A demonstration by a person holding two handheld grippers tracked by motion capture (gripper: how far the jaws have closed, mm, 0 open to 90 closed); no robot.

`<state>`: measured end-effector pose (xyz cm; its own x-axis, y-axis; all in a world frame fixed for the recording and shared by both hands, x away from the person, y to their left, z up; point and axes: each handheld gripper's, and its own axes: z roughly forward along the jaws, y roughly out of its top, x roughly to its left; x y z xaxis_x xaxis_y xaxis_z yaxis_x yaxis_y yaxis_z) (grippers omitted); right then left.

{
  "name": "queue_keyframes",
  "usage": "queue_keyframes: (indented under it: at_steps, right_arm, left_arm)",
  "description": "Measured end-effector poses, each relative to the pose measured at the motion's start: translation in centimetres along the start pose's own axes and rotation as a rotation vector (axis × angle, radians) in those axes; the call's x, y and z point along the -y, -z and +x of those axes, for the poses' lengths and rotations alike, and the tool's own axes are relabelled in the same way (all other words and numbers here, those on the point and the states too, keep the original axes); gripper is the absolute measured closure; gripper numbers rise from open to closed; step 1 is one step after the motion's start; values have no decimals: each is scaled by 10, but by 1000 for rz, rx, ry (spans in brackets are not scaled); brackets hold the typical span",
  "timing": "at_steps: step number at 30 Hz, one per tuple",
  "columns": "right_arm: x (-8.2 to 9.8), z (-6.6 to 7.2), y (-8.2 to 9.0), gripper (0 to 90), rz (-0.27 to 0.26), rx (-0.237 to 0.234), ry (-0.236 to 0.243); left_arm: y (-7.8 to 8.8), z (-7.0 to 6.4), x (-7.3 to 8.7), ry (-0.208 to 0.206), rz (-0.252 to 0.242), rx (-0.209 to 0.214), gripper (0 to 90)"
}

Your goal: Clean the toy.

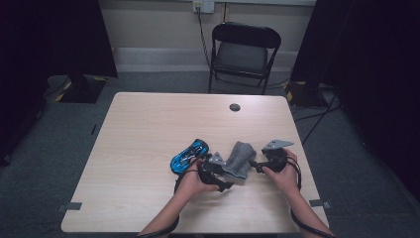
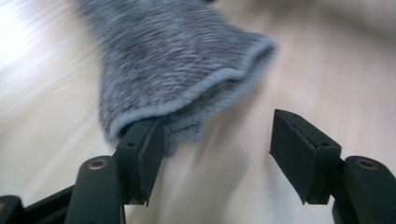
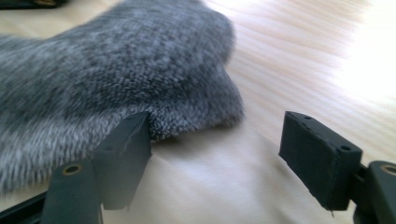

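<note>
Near the front edge of the table point(image 1: 148, 119), between my two hands, the grey sock point(image 1: 238, 159) lay flat on the wood, cuff end toward me. Neither tool had it: my left gripper point(image 1: 216, 171) stood wide, one jaw tucked against the cuff's rolled edge and the other well clear over bare wood, and my right gripper point(image 1: 258, 164) was just as wide, one jaw touching the sock's side, nothing pinched. So I judged the work as barely started or between grips (a fold or a lift, I could not tell which), with the grasp itself yet to be made.

From the high view I could see what the gripper views missed: the blue toy car point(image 1: 189, 155) lying just beside the sock on my left, and a folding chair point(image 1: 242, 52) beyond the table. My left gripper view gave the open cuff point(image 2: 219, 88) and its doubled layers; my right gripper view showed the sock's rounded edge point(image 3: 219, 93) up close.
</note>
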<state>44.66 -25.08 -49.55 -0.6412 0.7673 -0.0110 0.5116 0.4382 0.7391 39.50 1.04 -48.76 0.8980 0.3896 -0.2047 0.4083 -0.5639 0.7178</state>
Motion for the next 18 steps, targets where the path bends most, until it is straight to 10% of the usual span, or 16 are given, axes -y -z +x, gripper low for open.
queue_keyframes:
  at_steps: [8, 18]
  right_arm:
    - [-13, -18, -1, 241, 0, 37, -82]
    - [-26, 12, 25, 281, -11, -2, -127]
  left_arm:
    - [-20, -19, -8, -24, -1, 57, 360]
    - [22, -12, 5, -22, -14, -59, 339]
